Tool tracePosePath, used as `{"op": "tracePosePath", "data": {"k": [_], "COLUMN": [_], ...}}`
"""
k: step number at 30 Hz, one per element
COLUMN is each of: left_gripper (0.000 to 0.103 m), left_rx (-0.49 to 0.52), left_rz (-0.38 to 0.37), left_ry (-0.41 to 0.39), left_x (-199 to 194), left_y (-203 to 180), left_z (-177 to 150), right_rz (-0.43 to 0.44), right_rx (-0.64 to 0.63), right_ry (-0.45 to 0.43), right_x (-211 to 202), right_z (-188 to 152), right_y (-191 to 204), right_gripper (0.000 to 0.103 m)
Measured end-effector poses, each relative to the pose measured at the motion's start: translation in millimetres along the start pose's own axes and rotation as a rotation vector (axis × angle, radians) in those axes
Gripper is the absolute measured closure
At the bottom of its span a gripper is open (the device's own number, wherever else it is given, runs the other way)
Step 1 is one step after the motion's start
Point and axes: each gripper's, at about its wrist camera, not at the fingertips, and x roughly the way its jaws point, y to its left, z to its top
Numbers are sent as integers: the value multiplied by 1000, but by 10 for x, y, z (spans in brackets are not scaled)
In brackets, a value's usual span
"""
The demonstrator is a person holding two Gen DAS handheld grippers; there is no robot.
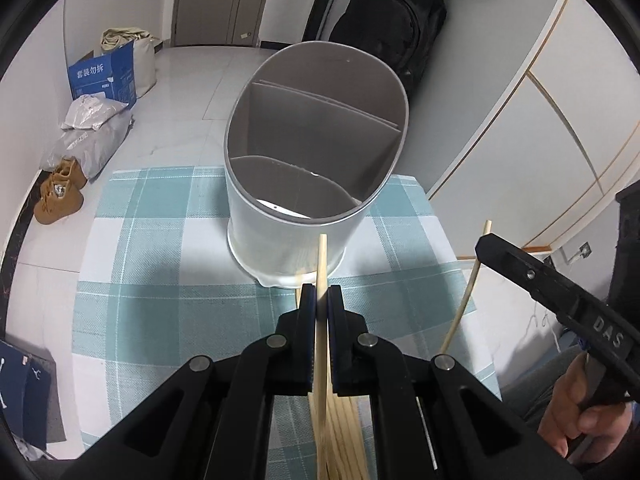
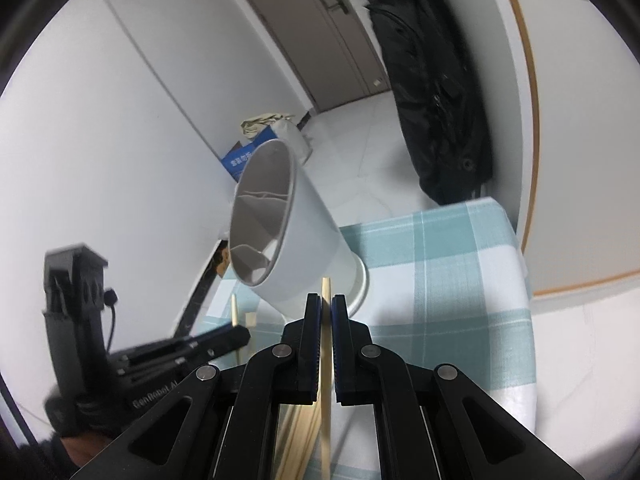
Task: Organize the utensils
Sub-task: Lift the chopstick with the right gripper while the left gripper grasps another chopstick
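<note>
Wooden chopstick [image 1: 322,264] clamped in left hand-held gripper [image 1: 321,294] points lengthwise at grey oval divided holder [image 1: 280,236] just ahead; right hand-held gripper [image 2: 326,306] likewise clamps a second chopstick [image 2: 326,292].

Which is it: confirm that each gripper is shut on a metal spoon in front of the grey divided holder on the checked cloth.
Not spoons. Each holds a wooden chopstick: the left gripper pinches one chopstick in the left wrist view. The right gripper holds another. The grey divided holder and checked cloth are right.
</note>
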Motion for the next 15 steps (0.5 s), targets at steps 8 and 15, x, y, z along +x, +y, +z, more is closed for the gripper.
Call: {"op": "tracePosePath", "data": {"k": [8, 15], "left_gripper": [101, 101], "left_rx": [-39, 25], "left_rz": [-49, -53], "left_ry": [-7, -88], "left_x": [-129, -405], "left_y": [134, 36], "left_z": [51, 117], "right_rz": [-8, 33], "right_rx": [-15, -41], "right_ry": [-22, -72], "right_x": [-17, -157], "right_z": [-26, -3], "right_y": [63, 179], "right_gripper": [99, 99]}}
